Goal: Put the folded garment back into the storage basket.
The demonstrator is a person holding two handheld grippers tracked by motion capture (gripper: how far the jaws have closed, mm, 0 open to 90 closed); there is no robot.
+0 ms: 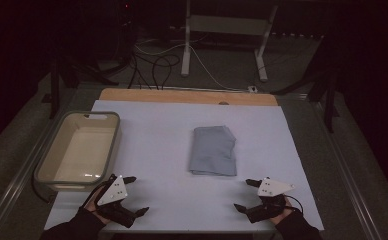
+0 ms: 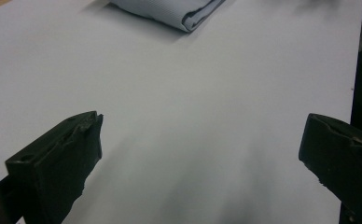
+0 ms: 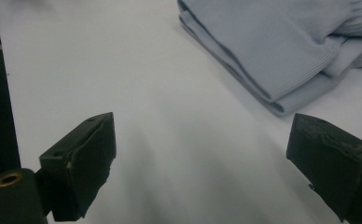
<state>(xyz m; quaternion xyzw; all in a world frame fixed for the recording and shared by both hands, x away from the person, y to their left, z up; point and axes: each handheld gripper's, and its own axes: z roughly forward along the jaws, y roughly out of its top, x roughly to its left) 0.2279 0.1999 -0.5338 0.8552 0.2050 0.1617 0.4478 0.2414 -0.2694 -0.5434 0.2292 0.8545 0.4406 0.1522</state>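
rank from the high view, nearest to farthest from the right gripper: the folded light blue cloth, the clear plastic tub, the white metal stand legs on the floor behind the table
Measured from the right gripper, at the table's near right edge:
1. Folded light blue cloth, mid-table, just ahead and slightly left.
2. Clear plastic tub, on the table's left side, by the left gripper.
3. White metal stand legs, on the floor beyond the far edge.

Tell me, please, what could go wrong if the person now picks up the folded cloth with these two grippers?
1. The folded cloth lies in stacked layers; open jaws closing on its edge may catch only the top layer, and the fold could come apart.
2. The bin sits close beside the left gripper; a wide swing might knock it.
3. The right gripper trails a cable, which may drag over the cloth.
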